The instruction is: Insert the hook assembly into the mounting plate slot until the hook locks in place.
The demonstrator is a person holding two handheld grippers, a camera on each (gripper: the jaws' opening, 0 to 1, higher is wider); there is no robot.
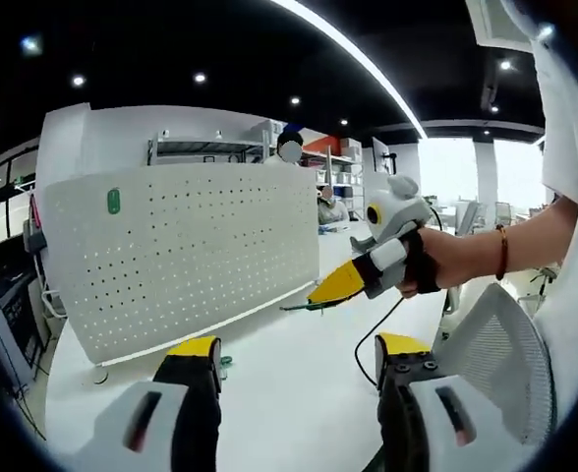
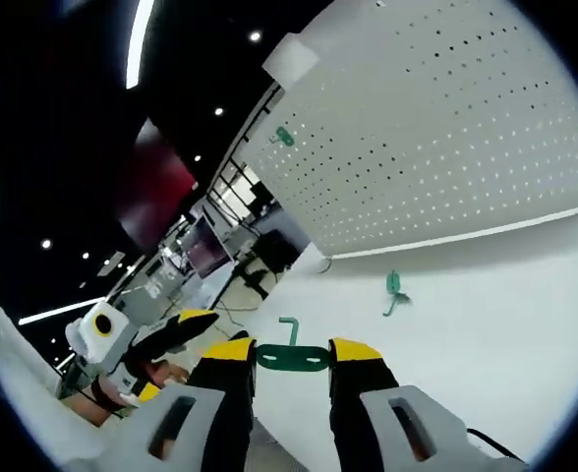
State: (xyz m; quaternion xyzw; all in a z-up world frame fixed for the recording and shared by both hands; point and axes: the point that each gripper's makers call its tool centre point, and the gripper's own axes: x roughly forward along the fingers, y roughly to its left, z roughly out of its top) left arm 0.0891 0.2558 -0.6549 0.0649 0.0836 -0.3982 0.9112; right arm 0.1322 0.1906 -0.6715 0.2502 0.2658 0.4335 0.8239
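Note:
A white perforated mounting plate [image 1: 181, 246] stands upright on the white table [image 1: 299, 393], with a green hook [image 1: 113, 201] hung near its top left. In the left gripper view my left gripper [image 1: 299, 349] is open and holds nothing. My right gripper [image 1: 333, 287] comes in from the right, held by a hand, with a green hook [image 1: 304, 307] in its tips. In the right gripper view my right gripper [image 2: 292, 352] is shut on this green hook [image 2: 291, 357], pointing at the plate [image 2: 446, 147]. Another green hook [image 2: 394, 290] lies on the table. The hung hook [image 2: 284, 136] shows too. My left gripper [image 2: 176, 334] is at lower left.
A grey mesh chair back [image 1: 495, 354] stands at the table's right edge. A black cable [image 1: 368, 339] trails over the table. Behind the plate are shelves [image 1: 210, 147] and a person [image 1: 289, 149]. Monitors [image 2: 205, 246] stand beyond the table's far end.

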